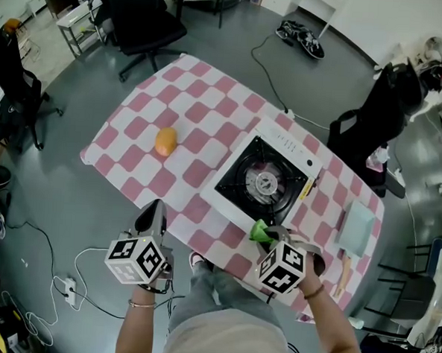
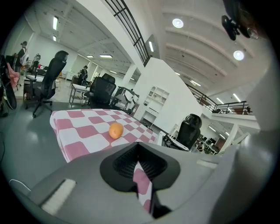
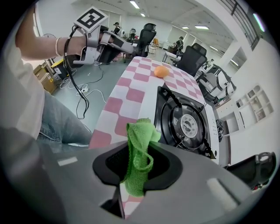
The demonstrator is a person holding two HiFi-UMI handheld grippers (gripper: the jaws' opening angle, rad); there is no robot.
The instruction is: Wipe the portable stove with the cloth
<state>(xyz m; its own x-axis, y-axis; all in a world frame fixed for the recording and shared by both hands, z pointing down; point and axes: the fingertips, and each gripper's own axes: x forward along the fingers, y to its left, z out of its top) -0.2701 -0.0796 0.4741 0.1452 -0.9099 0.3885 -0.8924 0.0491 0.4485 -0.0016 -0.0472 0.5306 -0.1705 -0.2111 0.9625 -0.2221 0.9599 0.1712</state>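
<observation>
A white portable stove with a black burner stands on the pink-checked table, right of centre. My right gripper hovers at the stove's near corner, shut on a green cloth. In the right gripper view the cloth hangs bunched between the jaws of that gripper, with the stove just ahead to the right. My left gripper is held off the table's near edge, its jaws together and holding nothing. The left gripper view shows it pointing over the tablecloth.
An orange lies on the table left of the stove. A pale green board and a wooden-handled tool lie at the right end. Office chairs stand around the table. A power strip and cables lie on the floor.
</observation>
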